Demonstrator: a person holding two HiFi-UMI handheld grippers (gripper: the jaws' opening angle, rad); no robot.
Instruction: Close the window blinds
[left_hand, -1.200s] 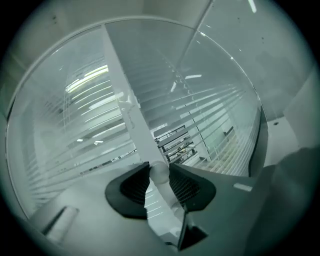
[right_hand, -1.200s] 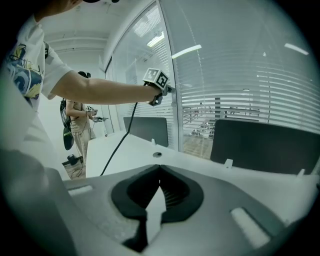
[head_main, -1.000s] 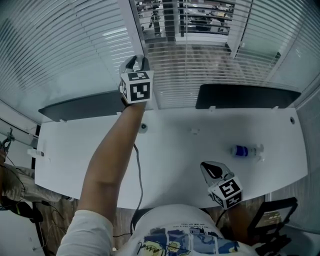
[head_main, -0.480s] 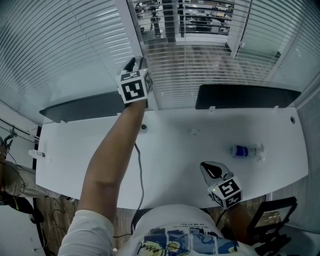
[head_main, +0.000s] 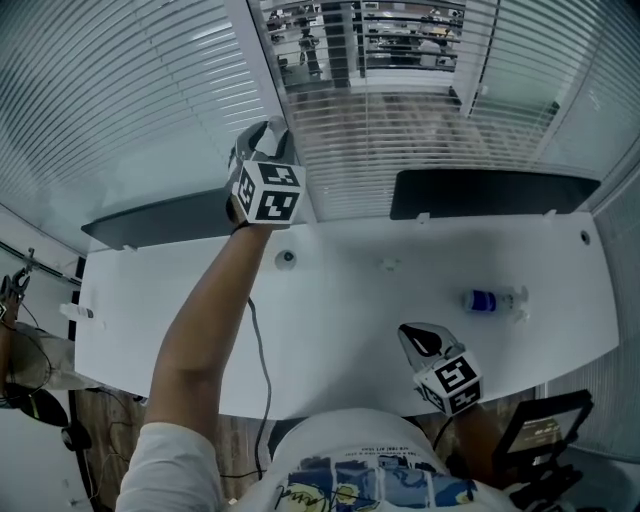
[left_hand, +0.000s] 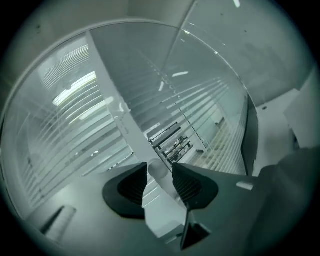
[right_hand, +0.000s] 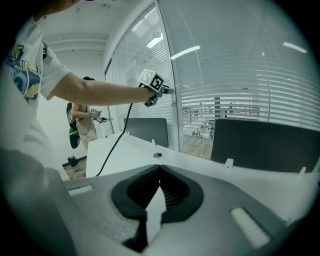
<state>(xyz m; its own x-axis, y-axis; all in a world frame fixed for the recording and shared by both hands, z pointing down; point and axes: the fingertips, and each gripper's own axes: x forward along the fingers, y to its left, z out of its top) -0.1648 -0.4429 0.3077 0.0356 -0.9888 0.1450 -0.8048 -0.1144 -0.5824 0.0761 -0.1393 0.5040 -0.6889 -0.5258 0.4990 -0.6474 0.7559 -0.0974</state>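
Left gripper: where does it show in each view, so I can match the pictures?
Head view: left gripper is upper left of centre, raised against the white window post.
Left gripper view: the gripper shows its own jaws at lower centre, opening, with a white rounded piece between them.
Right gripper view: it is at upper centre, at the end of the outstretched arm.
Shared landmark: the white window post.

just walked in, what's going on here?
A person stands at a white desk facing glass walls hung with blinds. The left gripper is raised to the window post, its jaws opening with a small white knob between them. The right gripper hangs low over the desk, shut and empty. The middle blinds are not closed yet.
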